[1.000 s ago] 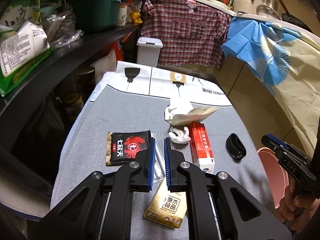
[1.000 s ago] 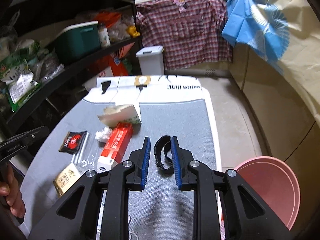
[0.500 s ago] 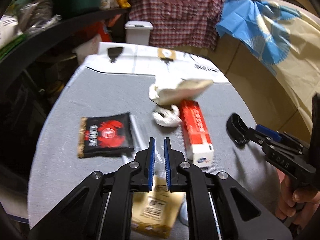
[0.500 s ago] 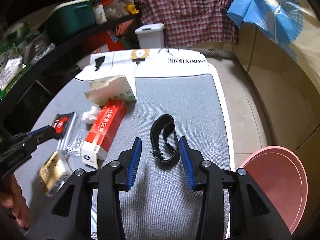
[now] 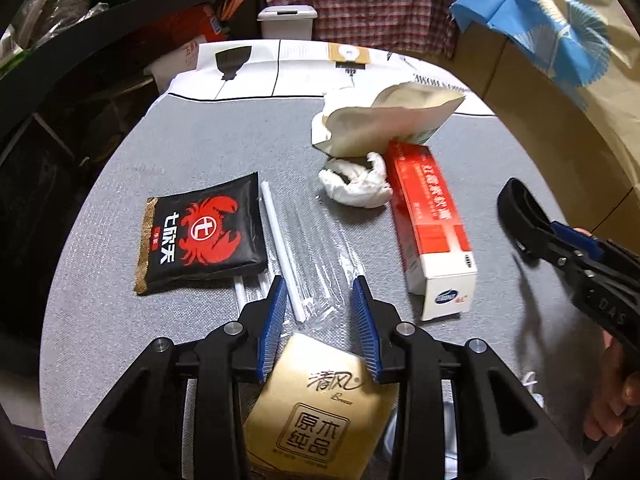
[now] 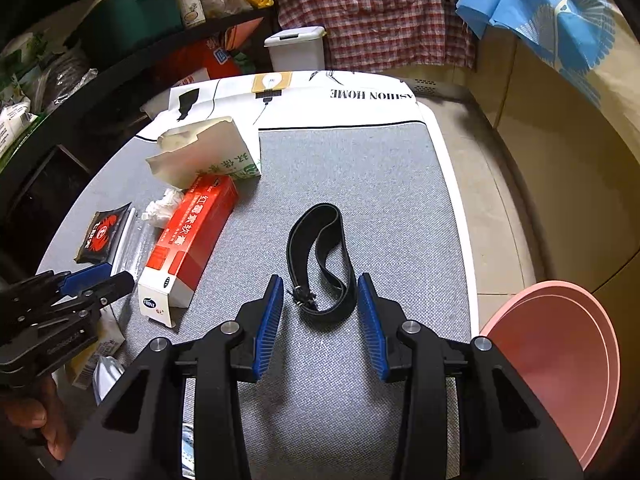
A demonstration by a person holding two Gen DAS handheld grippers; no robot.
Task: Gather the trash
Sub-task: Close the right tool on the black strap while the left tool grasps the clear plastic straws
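- Jaws of my left gripper [image 5: 320, 300] have just been opening: a second ago the blue pads were nearly together, now they stand apart above the beige tissue pack [image 5: 320, 412] and the near end of the clear wrapper with white straws [image 5: 308, 248]. Nothing is pinched yet.
- My left hand has dropped toward the grey mat [image 5: 208, 140], so the litter fills more of the view than before; I judge I am lining up for a first pick.
- My right gripper [image 6: 320, 308] has also come lower. Its jaws widened and have just been closing a little; they are apart, straddling the near loop of the black strap [image 6: 320, 256], which lies flat on the mat between the pads, seemingly not pressed by them.
- Just beyond the wrapper lies the black crab-print sachet [image 5: 204, 232], and to the right the crumpled white tissue [image 5: 356, 184] touching the red-and-white carton [image 5: 432, 228].
- Farther back, the torn paper box [image 5: 384, 124] leans over the carton's far end.
- The pink basin [image 6: 560, 360] sits off the mat's right edge beside my right gripper, and a white lidded bin [image 6: 296, 48] stands past the table's far end; which one is meant for the trash I cannot tell.
- Nothing is collected yet; every piece lies on the mat.
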